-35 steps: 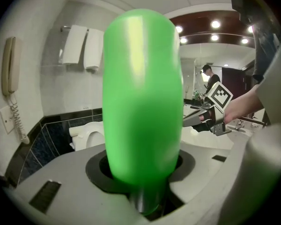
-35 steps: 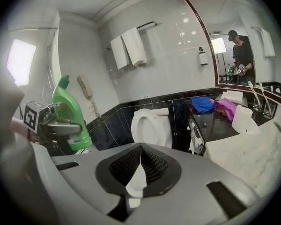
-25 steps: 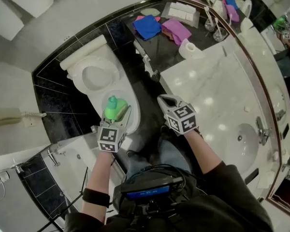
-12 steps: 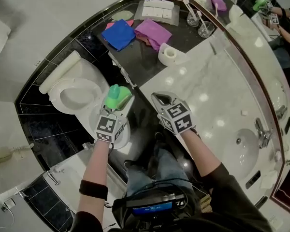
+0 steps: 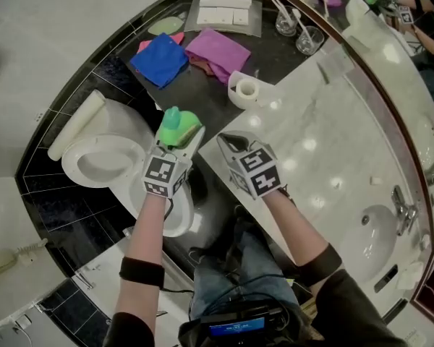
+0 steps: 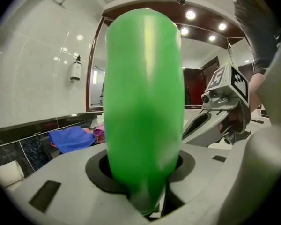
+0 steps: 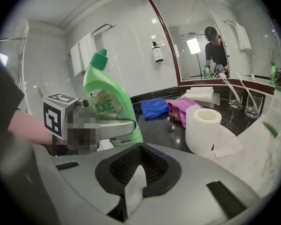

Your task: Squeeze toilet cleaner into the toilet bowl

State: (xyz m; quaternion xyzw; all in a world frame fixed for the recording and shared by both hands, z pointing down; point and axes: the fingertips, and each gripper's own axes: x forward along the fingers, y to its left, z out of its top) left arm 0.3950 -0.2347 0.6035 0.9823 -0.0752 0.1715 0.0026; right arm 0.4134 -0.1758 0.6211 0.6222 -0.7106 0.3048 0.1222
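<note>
In the head view, your left gripper (image 5: 179, 139) has its fingers clamped on the green toilet cleaner bottle (image 5: 177, 125), one finger on each broad side. The bottle's upper body pokes out past the fingertips. It hangs just to the right of the white toilet bowl (image 5: 101, 159), by the edge of the black stone counter (image 5: 210, 96) and not above the bowl's opening. Your right gripper (image 5: 226, 142) sits just beside the bottle at the edge of the white marble counter (image 5: 333, 143), fingers clenched on nothing. The marker cube covers the lower part of the bottle, and you cannot read the label from here.

In the left gripper view, smooth, glossy green plastic fills the middle, rounded at the top and blurred by closeness. Its lower end is buried between the matte grey fingers (image 6: 51, 182), and neither cap nor label shows. A crumpled blue cloth (image 6: 70, 138) peeks out to the left, partly cut off by the bottle.

In the right gripper view, the dark ribbed pads meet with nothing between them. The bottle stands nearly upright ahead on the left, flat-sided with a narrow neck and a darker green cap. One finger of the left gripper crosses its label and hides part of the print. A toilet paper roll (image 7: 203, 128) with a loose tail rests on the shiny black counter, and a magenta cloth (image 7: 180, 109) lies beside the blue one behind it.
</note>
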